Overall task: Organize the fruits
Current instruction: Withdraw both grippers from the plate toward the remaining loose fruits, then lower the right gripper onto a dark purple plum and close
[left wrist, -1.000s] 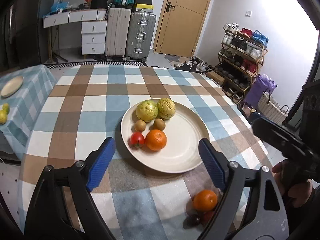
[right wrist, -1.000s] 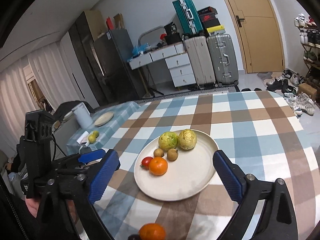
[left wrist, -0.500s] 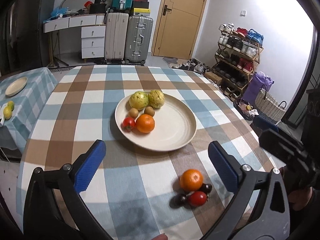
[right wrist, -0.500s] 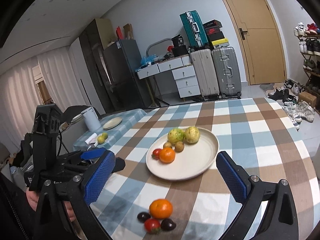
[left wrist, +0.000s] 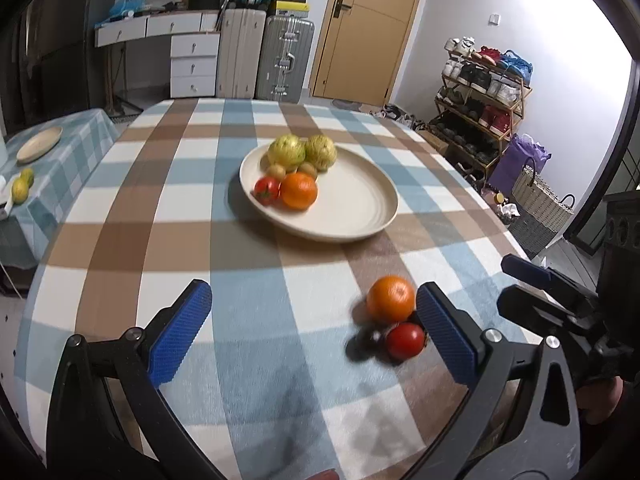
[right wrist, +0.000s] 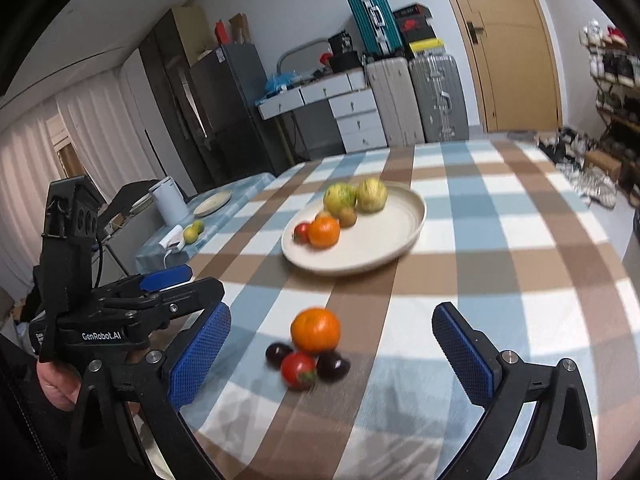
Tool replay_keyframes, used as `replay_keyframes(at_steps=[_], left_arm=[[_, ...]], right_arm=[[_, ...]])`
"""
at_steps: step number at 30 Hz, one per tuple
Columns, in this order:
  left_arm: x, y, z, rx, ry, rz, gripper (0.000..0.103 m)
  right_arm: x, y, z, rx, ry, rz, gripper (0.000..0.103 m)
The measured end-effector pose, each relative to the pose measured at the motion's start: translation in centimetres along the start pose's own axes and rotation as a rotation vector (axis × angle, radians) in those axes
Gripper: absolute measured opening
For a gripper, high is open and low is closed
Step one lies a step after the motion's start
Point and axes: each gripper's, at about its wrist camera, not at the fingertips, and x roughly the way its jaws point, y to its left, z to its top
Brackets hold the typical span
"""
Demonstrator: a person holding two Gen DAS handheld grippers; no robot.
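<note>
A cream plate [left wrist: 352,204] [right wrist: 384,248] on the checked table holds two green-yellow fruits [left wrist: 286,150], two kiwis [right wrist: 347,216], a tomato [left wrist: 266,190] and an orange [left wrist: 299,191]. Nearer me a loose orange [left wrist: 391,298] [right wrist: 316,330], a tomato [left wrist: 405,340] [right wrist: 298,369] and two dark plums [right wrist: 333,365] lie together on the cloth. My left gripper [left wrist: 312,336] is open and empty, its right pad beside the loose orange. My right gripper [right wrist: 332,356] is open and empty, with the loose fruits between its pads.
A side table at the left carries a small plate [left wrist: 39,149] and two limes [left wrist: 20,190]. Suitcases [left wrist: 284,58], drawers and a door stand beyond the table. A shoe rack [left wrist: 484,92] and a basket [left wrist: 538,200] stand at the right.
Both grippers have drawn back from the plate toward the near table edge and lowered. The loose orange, tomato and plums have come into view between the pads.
</note>
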Motion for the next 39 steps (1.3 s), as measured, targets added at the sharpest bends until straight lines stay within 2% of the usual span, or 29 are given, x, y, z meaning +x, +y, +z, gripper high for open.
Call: replay_keyframes(at_steps=[9,11,13,16,18,20,23,25,26,37,39], left_arm=[[0.8,0.5,-1.3,-0.006,0.039,-0.014,0.102],[0.9,0.4,-1.2,0.000,0.039,-0.019,0.102],[1.0,0.3,-1.2,0.002,0.041,-0.022,0.102],[1.4,0.4,-1.1,-0.003,0.050,-0.031,0.102],[1.6,0.4,-1.1,-0.003,0.055,-0.034,0.102],[1.8,0.5,-1.0,-0.003,0.057,-0.035,0.102],[2.0,0.8,-1.0,-0.017,0.064,-0.038,0.102],[2.3,1.1,-1.1,-0.030,0.072,-0.050,0.102],[2.4,1.3,-1.1,-0.033,0.076,-0.053,0.102],[3.3,1.8,-1.2,-0.034,0.094,-0.046,0.102],[3.4,1.7,-1.1,-0.033,0.096,-0.046,0.102]], right_arm=[[2.2,-2.3,-1.5,0.159,0.103,0.027,0.101],[2.4,-2.2,-1.5,0.156,0.112,0.030,0.090],[2.8,-2.1,-1.6,0.151,0.123,0.020,0.087],[3.3,-2.6,-1.7,0.191,0.144,0.023,0.074],[3.9,-2.8,-1.8,0.207,0.171,0.036,0.072],[4.3,-2.7,-1.9,0.209,0.186,0.035,0.066],[4.6,-2.6,-2.0,0.207,0.198,0.036,0.064],[4.8,-2.6,-2.1,0.205,0.203,0.026,0.050],[4.9,-2.6,-2.2,0.207,0.206,0.028,0.047],[5.4,-2.4,-2.7,0.224,0.233,0.065,0.045],[5.4,-2.2,-2.8,0.213,0.237,0.061,0.040]])
